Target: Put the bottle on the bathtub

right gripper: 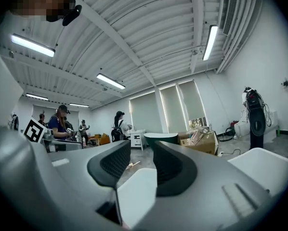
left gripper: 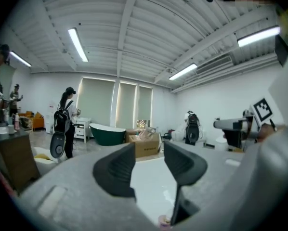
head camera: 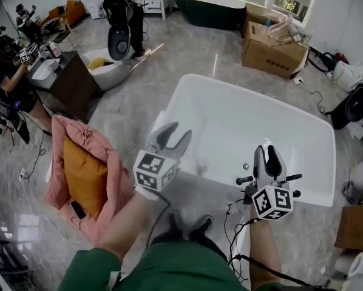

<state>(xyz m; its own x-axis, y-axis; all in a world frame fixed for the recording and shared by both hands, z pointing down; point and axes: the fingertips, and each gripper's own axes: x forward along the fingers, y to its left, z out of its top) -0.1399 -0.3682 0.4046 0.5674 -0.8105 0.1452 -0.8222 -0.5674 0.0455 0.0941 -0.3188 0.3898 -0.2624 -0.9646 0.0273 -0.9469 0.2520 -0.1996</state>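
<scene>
A large white bathtub [head camera: 260, 102] fills the middle of the head view. A small pale pinkish bottle [head camera: 201, 165] stands at the tub's near edge, just right of my left gripper [head camera: 173, 137]. That gripper is open and holds nothing; the left gripper view looks over the tub [left gripper: 151, 182], with the bottle's top [left gripper: 165, 221] at the bottom edge below its right jaw. My right gripper [head camera: 266, 158] hovers over the tub's near right edge with a narrow gap between its jaws, nothing between them. The tub's white rim [right gripper: 137, 191] lies below it.
A pink cushion with an orange pillow [head camera: 84, 171] and a phone [head camera: 78, 210] lies on the floor at left. Behind are a dark table [head camera: 69, 80], a small white tub [head camera: 108, 71], a person with a backpack [head camera: 122, 14], a dark green tub [head camera: 209, 6] and a cardboard box [head camera: 272, 50].
</scene>
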